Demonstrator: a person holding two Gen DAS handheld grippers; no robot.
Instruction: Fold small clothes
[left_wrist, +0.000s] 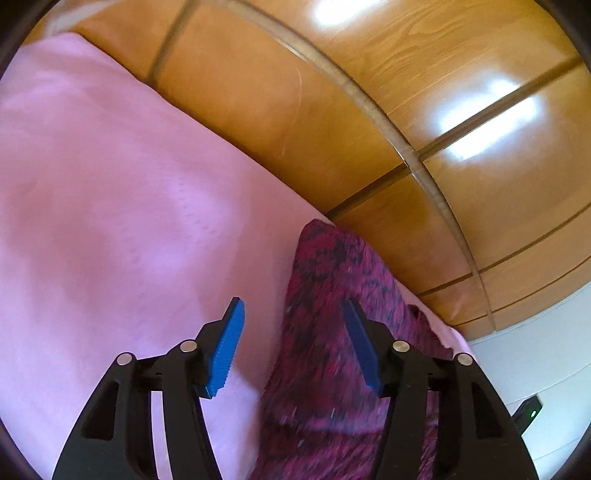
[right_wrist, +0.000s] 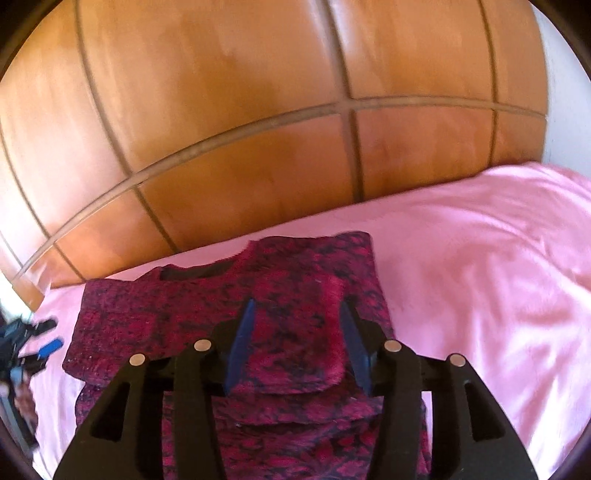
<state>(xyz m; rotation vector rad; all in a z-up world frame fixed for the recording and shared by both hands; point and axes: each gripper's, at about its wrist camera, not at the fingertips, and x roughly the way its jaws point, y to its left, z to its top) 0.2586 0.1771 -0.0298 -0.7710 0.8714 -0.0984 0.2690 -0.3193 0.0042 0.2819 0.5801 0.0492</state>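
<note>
Right wrist view, red-black patterned sweater (right_wrist: 295, 295), partly folded

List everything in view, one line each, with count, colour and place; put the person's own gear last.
sweater: one, dark red with black pattern, lying partly folded on the bed sheet near the wardrobe.
bed sheet: one, pink, spread under the sweater.
wardrobe: one, orange-brown wood with panel seams, right behind the bed.
wall: white, beside the wardrobe.
dark device: one, black with a small green light, at the right edge of the left wrist view; I cannot tell what it is.
left gripper: one, black with blue pads, open over the sweater's edge.
right gripper: one, black with blue pads, open above the sweater, pads not pressing it.
</note>
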